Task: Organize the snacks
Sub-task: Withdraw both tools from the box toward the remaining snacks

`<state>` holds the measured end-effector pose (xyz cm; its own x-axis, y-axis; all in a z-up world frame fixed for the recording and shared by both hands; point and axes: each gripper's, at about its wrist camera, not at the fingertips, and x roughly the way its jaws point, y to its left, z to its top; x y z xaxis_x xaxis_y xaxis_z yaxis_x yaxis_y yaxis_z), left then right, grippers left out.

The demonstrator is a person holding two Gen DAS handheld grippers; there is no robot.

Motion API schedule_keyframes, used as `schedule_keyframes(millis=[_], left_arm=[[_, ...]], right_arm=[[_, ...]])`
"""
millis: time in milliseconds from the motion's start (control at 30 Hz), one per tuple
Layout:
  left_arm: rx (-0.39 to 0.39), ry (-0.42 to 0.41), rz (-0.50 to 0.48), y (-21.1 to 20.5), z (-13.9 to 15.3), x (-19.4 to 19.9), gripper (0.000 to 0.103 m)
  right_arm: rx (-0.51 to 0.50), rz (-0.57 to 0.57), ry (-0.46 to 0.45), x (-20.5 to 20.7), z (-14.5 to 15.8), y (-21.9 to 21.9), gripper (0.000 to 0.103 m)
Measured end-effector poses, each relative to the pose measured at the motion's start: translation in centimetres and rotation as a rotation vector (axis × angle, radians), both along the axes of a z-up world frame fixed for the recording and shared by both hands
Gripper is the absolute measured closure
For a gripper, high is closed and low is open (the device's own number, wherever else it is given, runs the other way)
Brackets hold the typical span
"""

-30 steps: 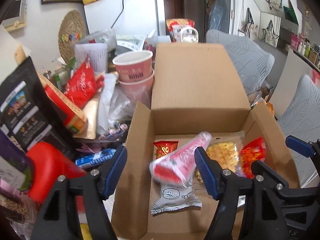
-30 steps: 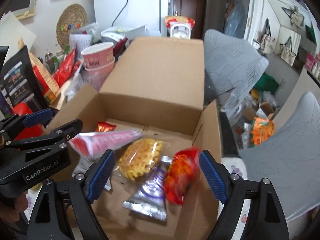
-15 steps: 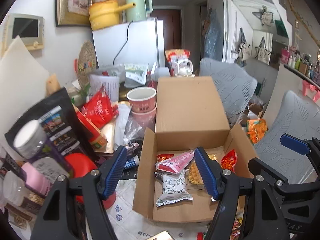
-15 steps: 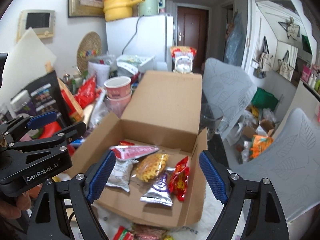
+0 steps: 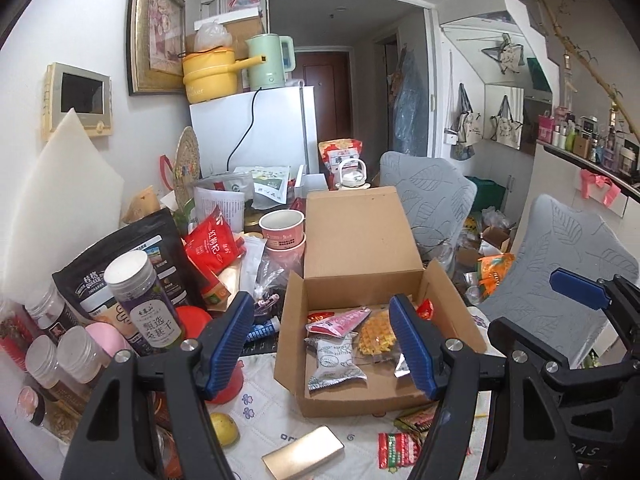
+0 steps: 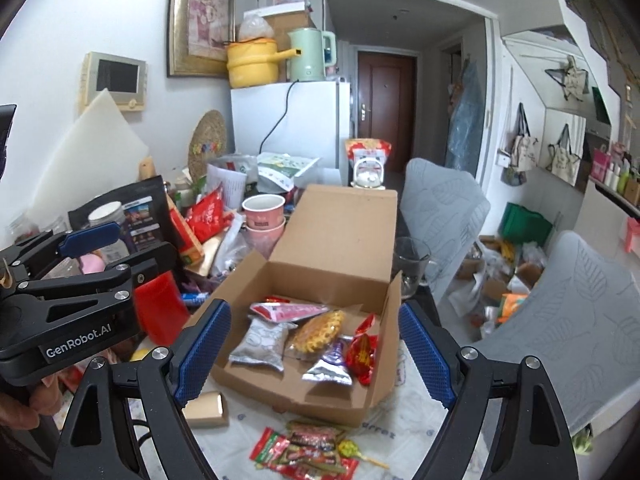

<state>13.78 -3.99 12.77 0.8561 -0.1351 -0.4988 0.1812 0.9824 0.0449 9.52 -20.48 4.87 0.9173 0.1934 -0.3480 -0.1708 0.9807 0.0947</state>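
On the cluttered table stands an open cardboard box (image 6: 332,264), its lid flap raised at the far side. Inside the box lie several snacks: a pink packet (image 6: 292,311) at the far left, a grey-white wrapped cake (image 6: 262,343) nearer on the left, a clear bag of yellow lattice crackers (image 6: 316,334) in the middle, a silver and purple packet (image 6: 332,364) near the middle, and a red packet (image 6: 363,354) leaning against the right wall. A small red and yellow packet (image 5: 320,315) shows at the far left corner.

Near the box, on the white patterned cloth (image 6: 404,420), more snacks (image 6: 308,450) lie in a loose pile, still outside. A small tan carton (image 6: 206,410) lies at the near left of the box.

Left of the box are two stacked pink paper cups (image 6: 264,220), the upper one seems empty. Further left stand a red bag (image 5: 212,244), a black pouch (image 5: 120,264) and a jar with a white lid (image 5: 140,300), plus smaller clear jars (image 5: 60,356) whose content I cannot read. A glass cup (image 6: 412,264) stands just right of the box.

The left gripper (image 5: 324,344) hovers above the near side of the box, jaws apart and holding nothing. The right gripper (image 6: 316,360) is also released, its blue pads wide apart with nothing between them.
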Motion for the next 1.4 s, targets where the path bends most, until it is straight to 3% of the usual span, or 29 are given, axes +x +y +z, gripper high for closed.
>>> schedule_keyframes(millis=[433, 700, 1167, 1400], left_arm=[[0.007, -0.039, -0.065, 0.9, -0.5, -7.0, 0.033], [-0.014, -0.003, -0.093, 2.5, -2.6, -9.5, 0.033], [-0.014, 0.116, -0.099, 4.3, -7.2, -10.9, 0.033], [0.026, 0.186, -0.104, 4.3, -10.6, -9.8, 0.033]], right_arm=[[-0.002, 0.005, -0.074, -7.5, -0.8, 0.7, 0.013], [-0.006, 0.037, -0.061, -10.2, -3.0, 2.0, 0.013], [0.018, 0.081, 0.04, -10.4, -8.1, 3.4, 0.013], [0.035, 0.102, 0.062, -9.6, -10.8, 3.9, 0.013]])
